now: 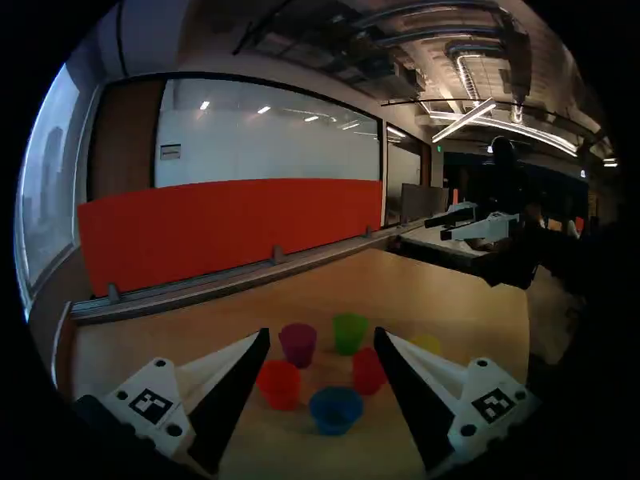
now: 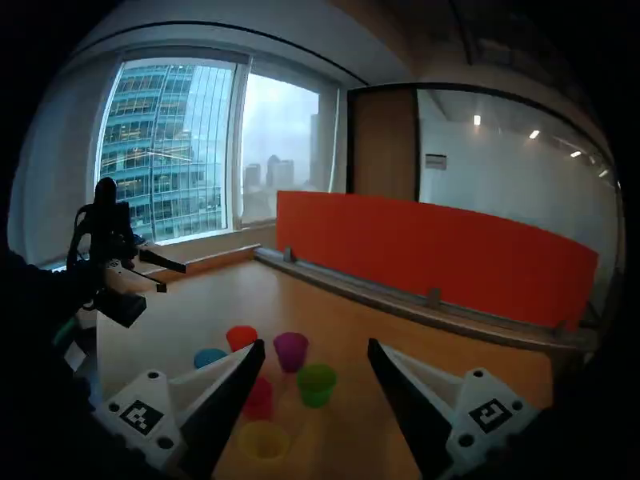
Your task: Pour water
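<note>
Step in hand looks like the approach, pre-grasp: nothing picked up yet. Left gripper (image 1: 320,331) hovers above the wooden table (image 1: 456,308) w/ fingers spread wide, holding nothing. Right gripper (image 2: 314,344) is likewise wide open & empty.

Task's things = six small plastic cups standing upright in a cluster on the table, just ahead of both grippers. In the left gripper view: purple cup (image 1: 298,342) & green cup (image 1: 350,332) at the back, yellow cup (image 1: 426,344) off to the right. In front are the orange-red cup (image 1: 279,382), blue cup (image 1: 336,410) & dark red cup (image 1: 368,370), the last partly hidden behind a finger. They sit close together; can't tell if any touch. No water visible, so can't tell which cup, if any, is filled. An orange partition (image 1: 232,224) runs behind the table.

Next move, as I judge it: pick the source cup, lower one gripper around it w/o knocking neighbours, close gently (thin plastic prob. flexes), lift, then tilt over a 2nd cup
</note>
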{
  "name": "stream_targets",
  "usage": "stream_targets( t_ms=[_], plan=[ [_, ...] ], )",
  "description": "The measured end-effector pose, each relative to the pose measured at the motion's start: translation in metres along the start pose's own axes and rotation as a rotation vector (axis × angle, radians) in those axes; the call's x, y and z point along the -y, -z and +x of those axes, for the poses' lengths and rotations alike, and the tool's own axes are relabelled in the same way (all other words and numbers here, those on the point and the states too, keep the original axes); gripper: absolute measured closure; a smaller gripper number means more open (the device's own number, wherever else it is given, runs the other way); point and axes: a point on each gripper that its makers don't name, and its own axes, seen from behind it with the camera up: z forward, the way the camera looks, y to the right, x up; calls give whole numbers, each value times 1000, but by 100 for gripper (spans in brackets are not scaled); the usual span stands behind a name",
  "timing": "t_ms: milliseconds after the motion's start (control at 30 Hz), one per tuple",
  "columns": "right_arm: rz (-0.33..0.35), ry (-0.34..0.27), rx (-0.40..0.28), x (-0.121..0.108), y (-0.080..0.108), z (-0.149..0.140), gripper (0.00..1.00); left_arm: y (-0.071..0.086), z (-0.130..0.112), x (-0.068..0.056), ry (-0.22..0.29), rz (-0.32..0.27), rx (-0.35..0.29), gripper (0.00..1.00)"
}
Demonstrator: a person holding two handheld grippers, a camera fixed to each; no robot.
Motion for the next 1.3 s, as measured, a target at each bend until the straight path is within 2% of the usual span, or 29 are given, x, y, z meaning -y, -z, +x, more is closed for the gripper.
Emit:
stream_targets(
  t_ms=[567, 867, 1300],
  plan=[
    [22, 4, 84, -3, -22, -45, 0, -22, -75, -22, -58, -74, 152, 3],
    [35, 8, 128, -4, -39, -66, 0, -28, -104, -30, -80, -118, 207, 3],
    [53, 17, 172, -6, -62, -85, 0, -38, -152, -28, -87, -135, 328, 3]
  ],
)
